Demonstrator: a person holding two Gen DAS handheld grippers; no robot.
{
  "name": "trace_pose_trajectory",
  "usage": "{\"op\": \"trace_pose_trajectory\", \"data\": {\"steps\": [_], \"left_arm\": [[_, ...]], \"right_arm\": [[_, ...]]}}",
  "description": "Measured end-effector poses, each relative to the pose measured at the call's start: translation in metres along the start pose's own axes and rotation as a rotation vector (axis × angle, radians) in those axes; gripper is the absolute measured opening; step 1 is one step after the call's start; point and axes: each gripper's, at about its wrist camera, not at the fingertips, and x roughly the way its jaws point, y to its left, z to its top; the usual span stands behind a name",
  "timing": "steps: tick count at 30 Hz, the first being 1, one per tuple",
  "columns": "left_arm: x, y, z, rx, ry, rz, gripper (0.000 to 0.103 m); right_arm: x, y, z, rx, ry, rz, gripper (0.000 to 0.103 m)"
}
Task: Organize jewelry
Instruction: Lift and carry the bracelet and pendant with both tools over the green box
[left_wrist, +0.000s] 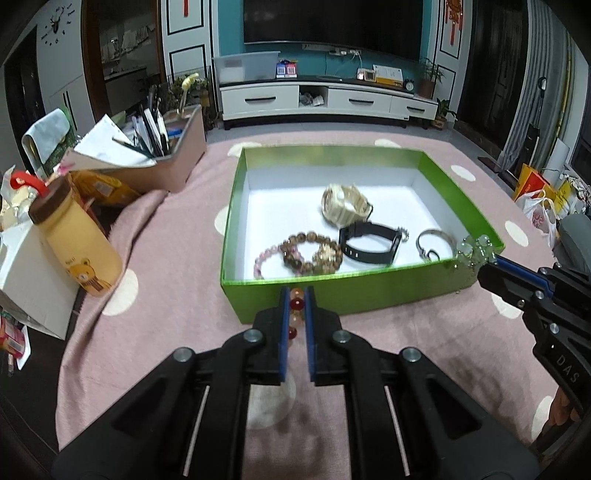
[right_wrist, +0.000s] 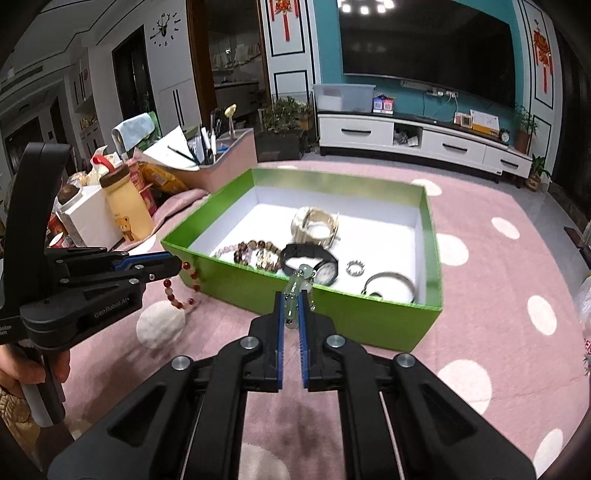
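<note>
on pink dotted cloth, both jaws pinching bead bracelets beside green box.

Each camera rides on its claw, looking forward and downward along the fingers. The left wrist view faces the green box squarely from close by; the right wrist view takes its near corner. Both share the box and the television stand behind it.

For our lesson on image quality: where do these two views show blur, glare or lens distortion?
Left wrist view: green box sharp, pale green bead bracelet smeared, room edges bowed. Right wrist view: ceiling lights glare, red bead bracelet slightly blurred, dark corners.
</note>
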Motion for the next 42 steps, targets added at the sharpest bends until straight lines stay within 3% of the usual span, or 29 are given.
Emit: {"op": "trace_pose_trajectory", "data": {"steps": [21,32,42], "left_arm": [[-0.039,-0.004,0.063,0.013,-0.126,-0.011,0.007],[-0.018,-0.009,0.093,0.022,-0.103,0.004,0.007],[0.013,-0.012,0.102,0.028,-0.059,0.028,0.007]], "right_arm": [[-0.024,-0.006,0.044,-0.026,-0.093,-0.026,0.007],[-0.02,-0.017,0.067,-0.018,-0.115,-0.038,0.007],[0.001,-0.033,0.075,0.004,-0.087,-0.06,0.007]]}}
